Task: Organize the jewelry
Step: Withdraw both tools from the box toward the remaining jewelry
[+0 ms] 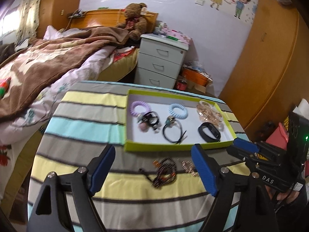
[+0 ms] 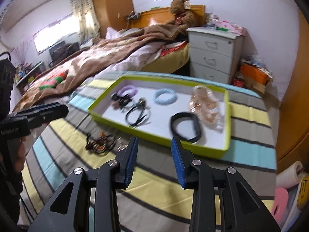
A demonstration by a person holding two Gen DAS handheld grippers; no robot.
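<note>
Fingers (image 1: 204, 166) of both grippers stand apart and empty; I judge the dark beaded bracelet (image 1: 165, 172) between the left ones must be gripped next, then carried into the green tray (image 1: 173, 147) beyond.

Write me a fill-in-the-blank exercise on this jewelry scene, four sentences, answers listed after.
1. The purple coil hair tie lies inside the ____ tray.
2. The black wristband lies ____ the tray.
3. The dark beaded bracelet lies on the ____ cloth, outside the tray.
4. The left gripper holds ____ between its jaws.

Answers: green; inside; striped; nothing
</note>
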